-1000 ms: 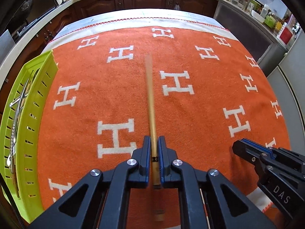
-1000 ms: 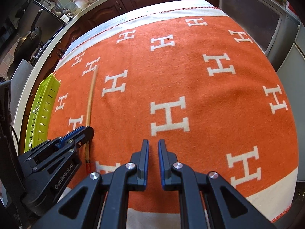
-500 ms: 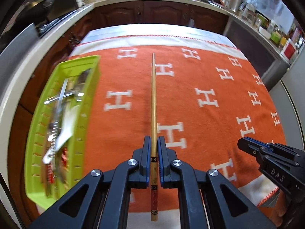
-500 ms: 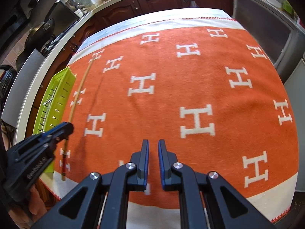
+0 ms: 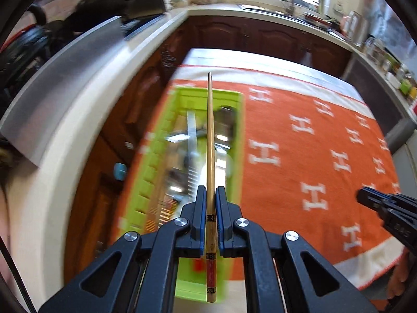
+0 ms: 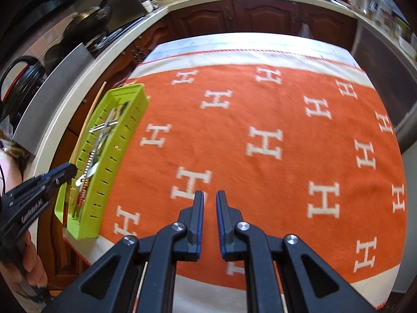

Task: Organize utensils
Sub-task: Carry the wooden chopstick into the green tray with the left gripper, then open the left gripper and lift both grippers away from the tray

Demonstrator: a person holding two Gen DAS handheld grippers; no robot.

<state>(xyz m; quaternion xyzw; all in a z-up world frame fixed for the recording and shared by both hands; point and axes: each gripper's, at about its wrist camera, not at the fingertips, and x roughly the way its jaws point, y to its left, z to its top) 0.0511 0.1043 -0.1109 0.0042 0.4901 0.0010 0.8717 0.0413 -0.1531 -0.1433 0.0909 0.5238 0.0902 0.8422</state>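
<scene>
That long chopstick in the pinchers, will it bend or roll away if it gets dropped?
The chopstick sticks out straight past the left gripper, so it's probably stiff. It looks thin and wooden, likely light. Being slim and smooth, it might roll on the blanket, less so inside the green tray.

Blanket (image 6: 260, 109): orange, white "H" pattern, cream border. Tray (image 6: 125, 130), left of frame: lime green. Chopstick (image 5: 210, 140): tan, red-and-black banded end. Gripper (image 6: 207, 203) pads: blue on black.
</scene>
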